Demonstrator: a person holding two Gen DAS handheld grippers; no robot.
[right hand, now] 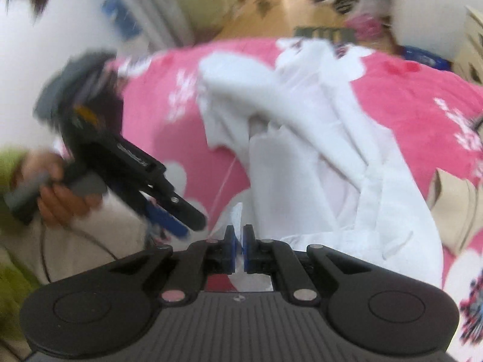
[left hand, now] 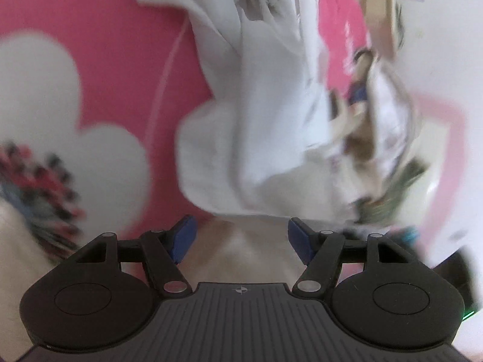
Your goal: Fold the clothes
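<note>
Both wrist views angle down, close — sharing white garment (left hand: 256, 105) on pink blanket (right hand: 407, 90).

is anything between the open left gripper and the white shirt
Nothing visible. The left gripper is open and empty, with the white shirt lying just beyond its fingers on the pink blanket.

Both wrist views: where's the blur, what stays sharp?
Left wrist: the white garment and pink blanket are motion-smeared; only the open left claw is crisp. Right wrist: the right claw, shut on white fabric, is sharp; the left claw and the hand holding it are streaked, room edges bowed by the fisheye. Even lighting, no glare.
</note>
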